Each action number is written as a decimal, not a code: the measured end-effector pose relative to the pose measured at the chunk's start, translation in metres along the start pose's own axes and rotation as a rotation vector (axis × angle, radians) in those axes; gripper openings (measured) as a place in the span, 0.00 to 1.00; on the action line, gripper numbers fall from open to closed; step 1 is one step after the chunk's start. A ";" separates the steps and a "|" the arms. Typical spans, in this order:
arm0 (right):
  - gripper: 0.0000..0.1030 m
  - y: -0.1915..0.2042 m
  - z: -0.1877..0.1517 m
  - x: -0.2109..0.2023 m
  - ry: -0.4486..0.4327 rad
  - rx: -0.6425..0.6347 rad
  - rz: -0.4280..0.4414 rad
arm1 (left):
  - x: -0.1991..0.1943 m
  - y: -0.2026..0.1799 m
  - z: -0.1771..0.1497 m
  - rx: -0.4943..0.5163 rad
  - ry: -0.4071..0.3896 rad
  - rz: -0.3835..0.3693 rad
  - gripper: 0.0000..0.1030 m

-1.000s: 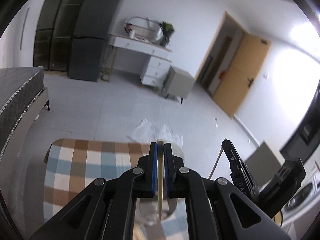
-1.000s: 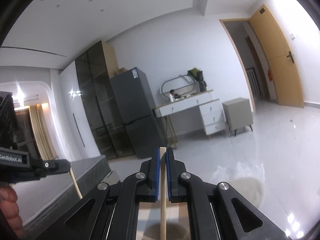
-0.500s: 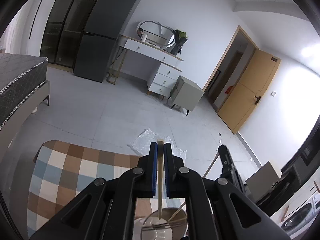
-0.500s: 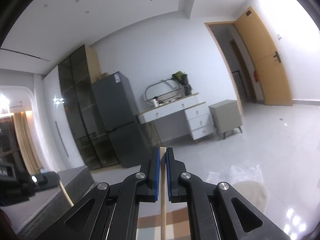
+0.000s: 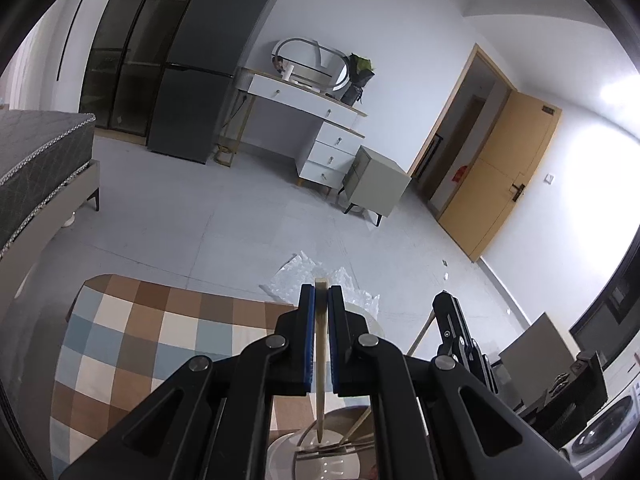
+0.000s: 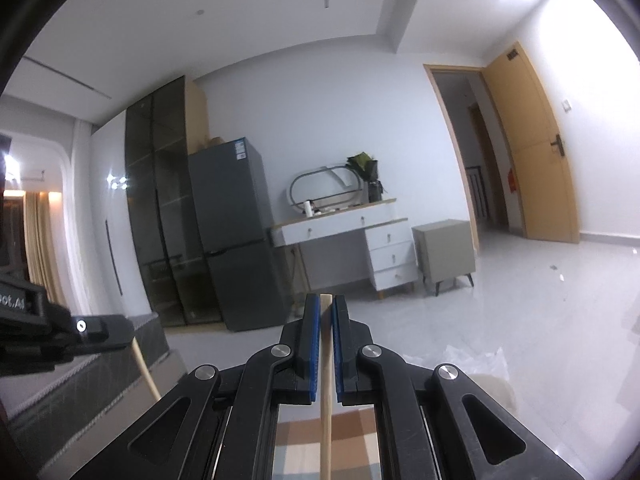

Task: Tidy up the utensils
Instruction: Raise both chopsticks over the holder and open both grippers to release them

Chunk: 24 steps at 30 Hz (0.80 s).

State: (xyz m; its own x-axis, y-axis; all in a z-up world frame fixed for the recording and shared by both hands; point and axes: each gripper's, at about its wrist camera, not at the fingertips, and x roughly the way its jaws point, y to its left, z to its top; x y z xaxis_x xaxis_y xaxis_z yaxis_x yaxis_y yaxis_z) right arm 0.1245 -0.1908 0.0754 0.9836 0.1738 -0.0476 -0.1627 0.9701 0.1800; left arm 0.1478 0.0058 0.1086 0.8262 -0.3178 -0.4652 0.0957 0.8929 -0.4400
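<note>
Left tongs point(image 5: 321, 320) clamped on a wooden utensil point(image 5: 320, 364), its lower end hanging over the round holder point(image 5: 316, 454) at lower centre, ready for dropping in. Right tongs point(image 6: 327, 336) clamped on a wooden stick point(image 6: 326, 408) above the checked surface point(image 6: 352, 432).

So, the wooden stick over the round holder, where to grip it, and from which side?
Near its top end, from the side, jaws across the thin shaft. The wooden stick stands almost upright, lower tip at the round holder, so a high grip probably keeps the jaws clear of the rim. The left gripper holds it so.
</note>
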 end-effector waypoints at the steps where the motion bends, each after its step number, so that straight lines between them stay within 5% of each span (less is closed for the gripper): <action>1: 0.05 -0.001 0.001 0.000 0.006 -0.001 0.003 | 0.000 -0.001 0.000 0.006 0.005 0.001 0.02; 13: 0.05 -0.023 0.000 -0.030 0.113 -0.005 0.056 | 0.005 -0.014 -0.014 0.061 0.109 0.005 0.02; 24: 0.10 -0.041 -0.008 -0.048 0.308 0.034 0.153 | 0.022 -0.034 -0.041 0.124 0.404 -0.031 0.02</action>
State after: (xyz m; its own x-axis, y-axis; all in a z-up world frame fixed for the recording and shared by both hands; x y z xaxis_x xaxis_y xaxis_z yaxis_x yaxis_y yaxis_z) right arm 0.0838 -0.2377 0.0620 0.8777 0.3648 -0.3106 -0.2988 0.9236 0.2403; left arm 0.1402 -0.0449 0.0816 0.5400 -0.4222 -0.7281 0.2031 0.9049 -0.3741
